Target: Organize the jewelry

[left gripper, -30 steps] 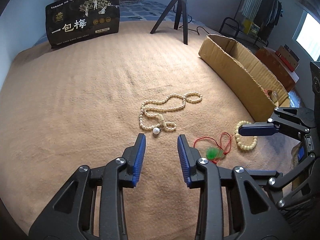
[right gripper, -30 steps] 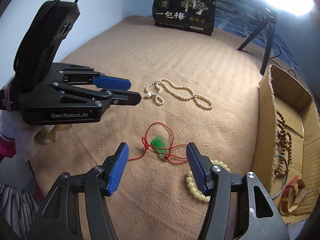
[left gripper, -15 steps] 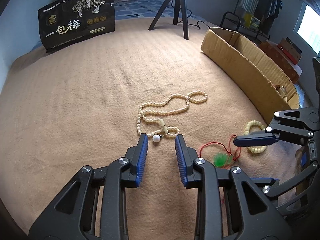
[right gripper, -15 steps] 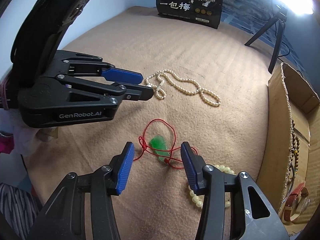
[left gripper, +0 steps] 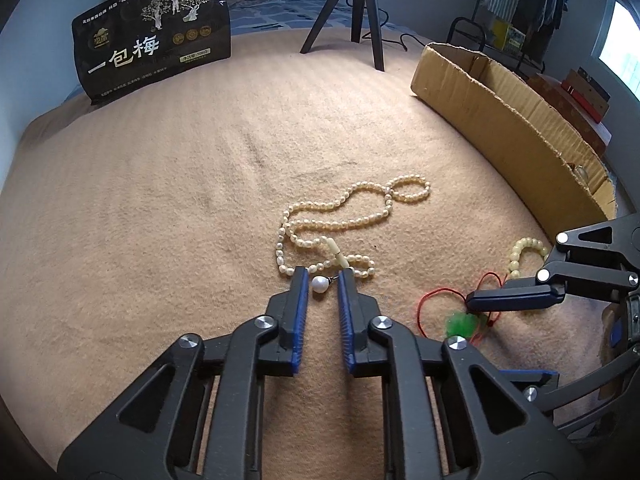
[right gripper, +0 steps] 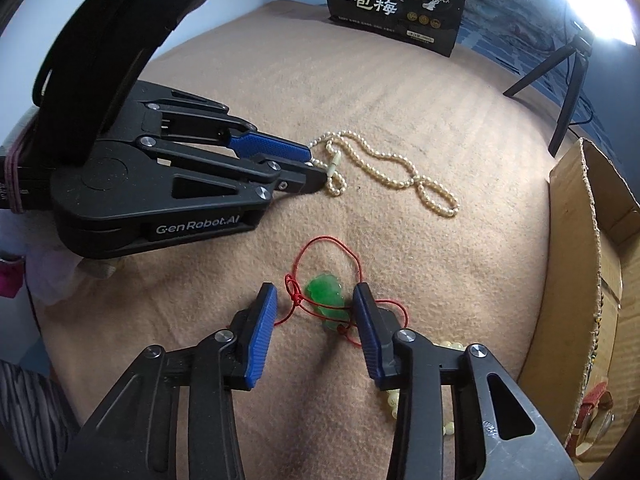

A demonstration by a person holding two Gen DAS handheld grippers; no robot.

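- My left claw [left gripper: 322, 285] has come down low and its jaws are closing, much narrower than a second ago. The big white pearl [left gripper: 320, 284] of the pearl necklace [left gripper: 336, 224] sits between them, not squeezed yet.
- My right claw [right gripper: 316, 300] has dropped too, and its jaws are also closing, around the green charm [right gripper: 325, 295] on the red string [right gripper: 320, 242].
- The cardboard box [right gripper: 576, 280] waits at 3 o'clock. I think both pieces can go there next.

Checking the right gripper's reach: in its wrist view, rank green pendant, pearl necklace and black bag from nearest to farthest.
From the right gripper:
1. Green pendant, between its closing fingers.
2. Pearl necklace, ahead, mid-blanket.
3. Black bag, upright at far edge.
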